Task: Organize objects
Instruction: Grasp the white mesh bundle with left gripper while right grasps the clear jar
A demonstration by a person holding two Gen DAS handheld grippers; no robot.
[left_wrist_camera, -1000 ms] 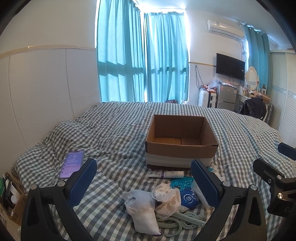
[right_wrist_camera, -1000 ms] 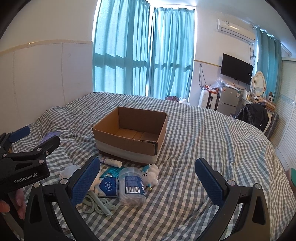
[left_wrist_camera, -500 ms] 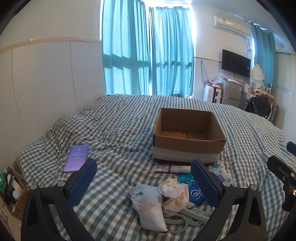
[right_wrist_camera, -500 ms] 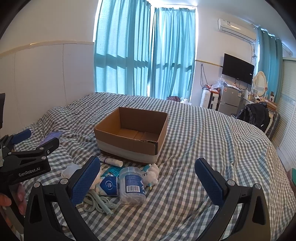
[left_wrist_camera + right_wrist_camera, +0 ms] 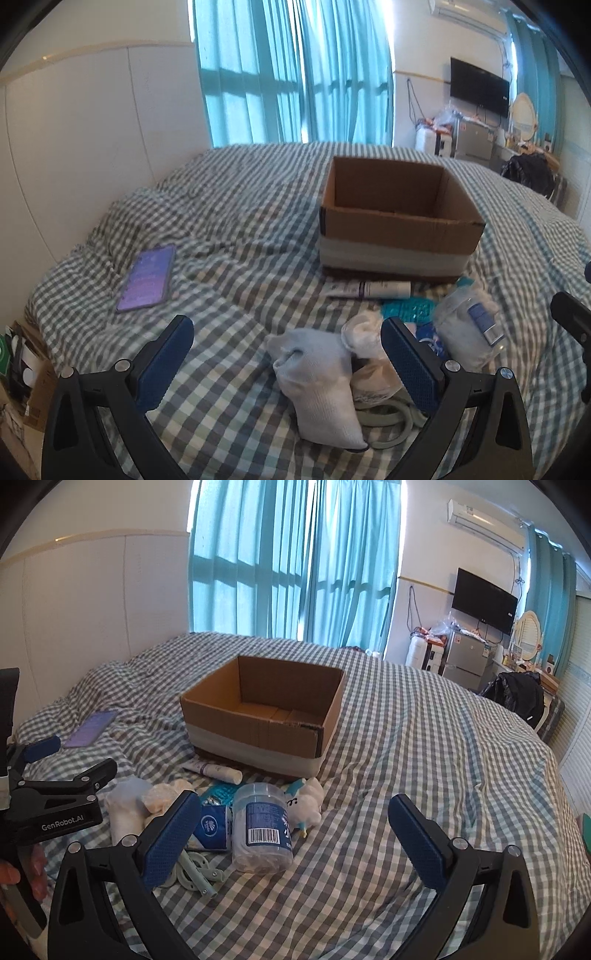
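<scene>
Between the left gripper [image 5: 286, 360] fingers, which stand wide apart and hold nothing, a white sock [image 5: 317, 384] lies on the checked bed [image 5: 229, 236], nearer the right finger than the left. A crumpled cream cloth [image 5: 365, 332] touches the sock at about 2 o'clock from it, partly behind the right finger [image 5: 406, 360], and pale green loops [image 5: 384, 421] of some plastic item show beneath both. Farther out at 1 o'clock lie a teal textured piece [image 5: 408, 308] and a clear jar [image 5: 467, 328] on its side, with a white tube [image 5: 373, 288] lying crosswise just before the cardboard box [image 5: 399, 229]. A purple phone [image 5: 147, 277] rests well apart at 10 o'clock.

From the right wrist view, the right gripper [image 5: 291, 830] fingers are likewise spread wide with nothing between the pads; the clear jar [image 5: 262, 830] lies just inside the left finger [image 5: 170, 838], near the midline's left, apart from both pads. A blue-and-white packet [image 5: 212, 827] sits beside that finger, a small white plush toy [image 5: 308, 801] touches the jar at 1 o'clock, and the open box [image 5: 266, 716] stands beyond at 12 o'clock. The other gripper [image 5: 55, 797] sits at 9 o'clock.
</scene>
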